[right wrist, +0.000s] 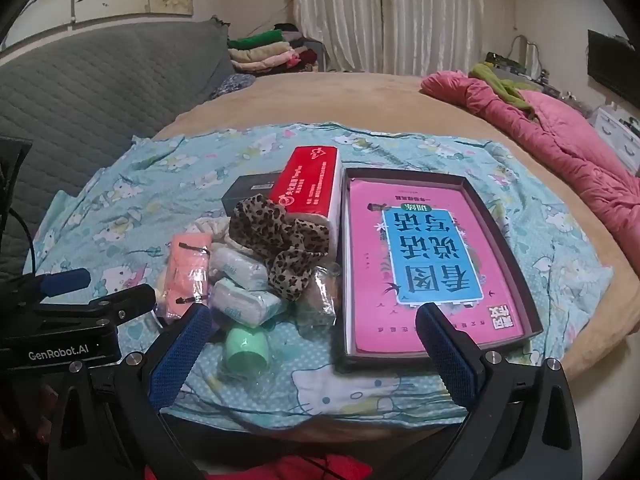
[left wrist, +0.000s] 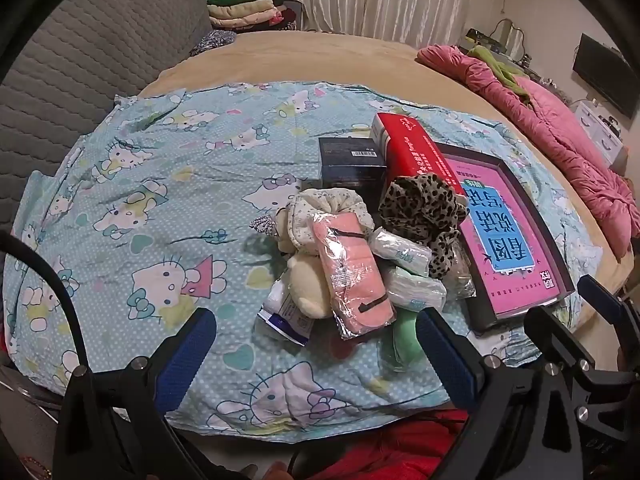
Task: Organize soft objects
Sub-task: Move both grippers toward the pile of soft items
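I see both tools, left tool (left wrist: pixel 316 350) and right tool (right wrist: pixel 314 344), spread and holding nothing; just ahead lies the soft pile (left wrist: pixel 360 248), with the boxed book (right wrist: pixel 424 264) beside it.

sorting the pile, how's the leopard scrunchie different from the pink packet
The leopard scrunchie is bare, ruffled brown spotted fabric; the pink packet is flat, plain pink, sealed in clear plastic. The scrunchie lies beside the tray, the packet further left against the cream plush toy. Both lie in one pile.
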`<state>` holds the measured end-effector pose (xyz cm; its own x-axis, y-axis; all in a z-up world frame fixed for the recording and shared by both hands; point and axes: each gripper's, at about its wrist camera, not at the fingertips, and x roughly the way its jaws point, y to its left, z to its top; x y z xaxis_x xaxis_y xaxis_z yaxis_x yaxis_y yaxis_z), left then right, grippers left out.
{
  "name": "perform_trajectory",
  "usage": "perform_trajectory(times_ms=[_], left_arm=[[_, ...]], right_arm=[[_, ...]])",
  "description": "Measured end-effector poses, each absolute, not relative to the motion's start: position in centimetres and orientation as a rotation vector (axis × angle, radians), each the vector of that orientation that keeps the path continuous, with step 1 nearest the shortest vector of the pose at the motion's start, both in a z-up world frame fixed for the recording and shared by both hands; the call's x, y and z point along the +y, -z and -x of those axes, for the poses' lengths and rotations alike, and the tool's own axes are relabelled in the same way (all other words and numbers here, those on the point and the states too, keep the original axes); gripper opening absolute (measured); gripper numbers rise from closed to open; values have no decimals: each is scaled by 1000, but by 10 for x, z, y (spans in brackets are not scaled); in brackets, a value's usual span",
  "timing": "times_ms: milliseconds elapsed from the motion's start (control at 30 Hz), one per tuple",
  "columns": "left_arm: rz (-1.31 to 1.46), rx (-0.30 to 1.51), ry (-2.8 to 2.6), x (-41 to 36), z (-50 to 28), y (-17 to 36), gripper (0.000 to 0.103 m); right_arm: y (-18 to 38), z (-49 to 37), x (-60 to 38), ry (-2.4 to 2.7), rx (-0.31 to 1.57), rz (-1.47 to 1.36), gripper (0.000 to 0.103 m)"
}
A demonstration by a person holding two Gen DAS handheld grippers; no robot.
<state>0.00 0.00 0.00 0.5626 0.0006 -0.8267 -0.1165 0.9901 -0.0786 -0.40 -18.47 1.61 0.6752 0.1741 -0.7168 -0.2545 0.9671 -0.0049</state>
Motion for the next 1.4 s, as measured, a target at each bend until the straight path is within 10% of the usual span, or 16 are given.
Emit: perform_trajectory(times_ms=[1400], left_arm=[[327, 1024, 1, 34, -20, 21, 97]], right_arm=[[7, -5, -176, -286, 879, 126, 102]])
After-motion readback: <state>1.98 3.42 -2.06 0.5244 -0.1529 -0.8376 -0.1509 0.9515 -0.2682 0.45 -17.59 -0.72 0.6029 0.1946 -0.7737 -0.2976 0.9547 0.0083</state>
